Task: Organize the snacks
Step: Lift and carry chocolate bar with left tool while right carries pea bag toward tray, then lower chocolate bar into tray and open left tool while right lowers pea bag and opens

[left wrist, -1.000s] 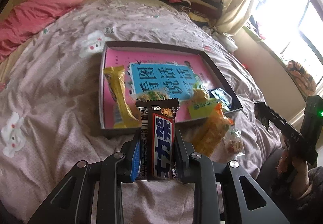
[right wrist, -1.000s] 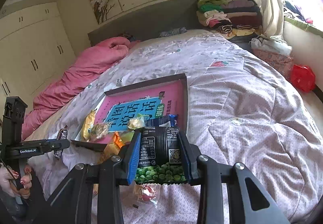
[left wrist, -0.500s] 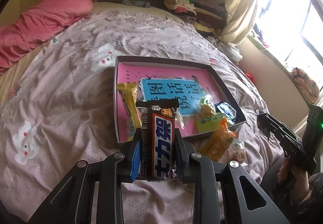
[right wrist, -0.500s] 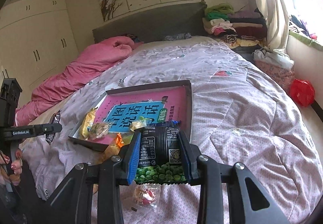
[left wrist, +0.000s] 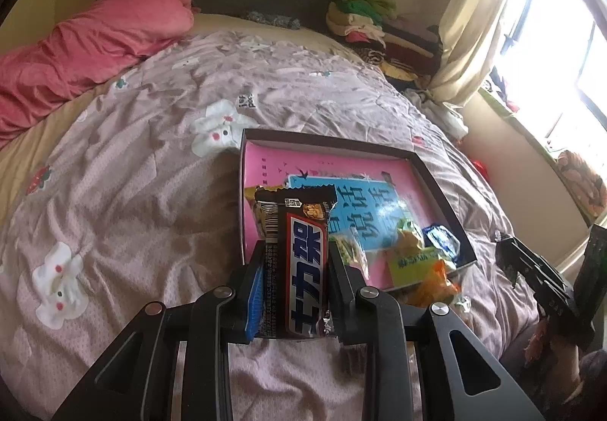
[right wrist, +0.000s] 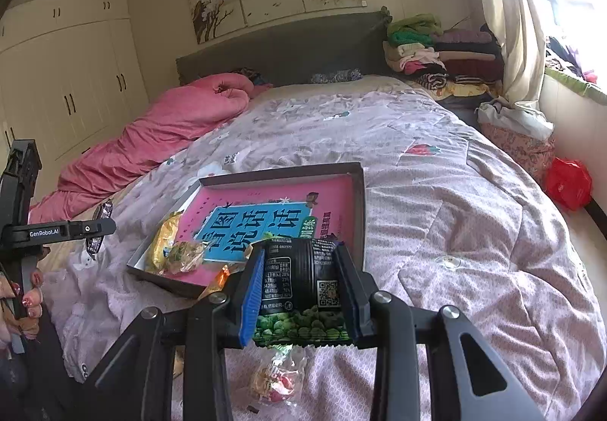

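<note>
The left gripper point(left wrist: 294, 269) is clamped on a chocolate bar point(left wrist: 299, 261); the right gripper point(right wrist: 303, 292) pinches a green pea packet point(right wrist: 303, 292). Just ahead of both lies the shallow box point(left wrist: 444, 201) on the bed point(left wrist: 132, 193), several snacks already inside. This looks like the carry step; next, each packet needs bringing over bare box floor and letting go.

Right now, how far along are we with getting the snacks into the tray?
Partly done. Already in the tray: a yellow packet, a clear bag and a blue packet. In hand: left gripper clamps the chocolate bar, right gripper the green pea packet. Left: an orange packet over the rim and a candy bag on the bed.
</note>
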Demonstrator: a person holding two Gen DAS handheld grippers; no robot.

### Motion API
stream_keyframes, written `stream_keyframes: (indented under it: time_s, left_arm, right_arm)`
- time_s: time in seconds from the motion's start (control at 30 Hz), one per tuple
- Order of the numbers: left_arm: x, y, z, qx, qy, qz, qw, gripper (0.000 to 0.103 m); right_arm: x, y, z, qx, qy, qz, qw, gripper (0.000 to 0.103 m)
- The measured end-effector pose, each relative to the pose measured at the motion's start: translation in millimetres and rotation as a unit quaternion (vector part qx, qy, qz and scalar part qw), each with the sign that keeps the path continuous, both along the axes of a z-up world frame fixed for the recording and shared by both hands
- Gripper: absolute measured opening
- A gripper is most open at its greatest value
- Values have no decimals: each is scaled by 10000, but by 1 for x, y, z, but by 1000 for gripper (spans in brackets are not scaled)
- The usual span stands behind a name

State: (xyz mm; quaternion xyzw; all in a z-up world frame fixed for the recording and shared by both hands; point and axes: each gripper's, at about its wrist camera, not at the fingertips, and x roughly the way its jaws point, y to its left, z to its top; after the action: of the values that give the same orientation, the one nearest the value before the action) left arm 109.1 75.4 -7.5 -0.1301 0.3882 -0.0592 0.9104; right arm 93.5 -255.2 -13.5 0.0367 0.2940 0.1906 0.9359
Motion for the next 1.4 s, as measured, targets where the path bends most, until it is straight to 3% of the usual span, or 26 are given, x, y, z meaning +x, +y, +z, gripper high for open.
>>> stream_keyframes:
  time_s: [0.87, 1.4]
  left_arm:
    - [44, -27, -39, 414, 357, -82, 9985, 29]
    - [54, -36, -54, 428, 523, -197, 9975, 29]
  right_arm:
    - [36, 0, -4, 39, -49, -126, 9999, 37]
    - [68, 10, -27, 62, 345, -116, 9993, 37]
